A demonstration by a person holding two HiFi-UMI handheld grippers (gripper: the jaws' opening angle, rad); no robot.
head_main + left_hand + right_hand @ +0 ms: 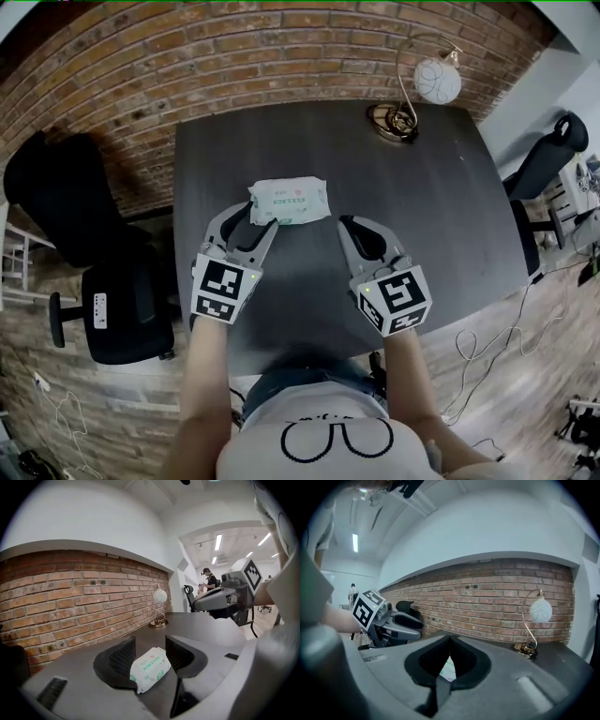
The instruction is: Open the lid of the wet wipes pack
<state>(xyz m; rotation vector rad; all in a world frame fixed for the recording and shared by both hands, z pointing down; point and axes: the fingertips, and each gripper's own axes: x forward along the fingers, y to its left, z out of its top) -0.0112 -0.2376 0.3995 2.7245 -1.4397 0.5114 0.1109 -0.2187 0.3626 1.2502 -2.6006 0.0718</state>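
A red-brown brick wall [187, 56], rough with pale mortar lines, is running behind the desk's far edge. The desk [450, 187] is showing a dark, matte, rectangular top. A black padded office chair [122, 309] is standing off the desk's left edge. At the far right corner a lamp [403, 103] is standing on a brassy round base, its thin curved stem carrying a white globe shade.

The left gripper [251, 222], grey moulded plastic with black ribbed pads and a marker cube at its back, is holding its jaws spread wide. They are straddling the near left end of the wet wipes pack [289, 202] without squeezing it. The right gripper [347, 225], of the same build, is pointing at the pack's right end from just beside it, its jaw tips pressed together and holding nothing.

The wet wipes pack is lying flat around the middle of the desk, somewhat toward the left edge. It is a soft, pillow-shaped white plastic pack with crimped ends, and its top face is carrying a flat rectangular panel with green print.
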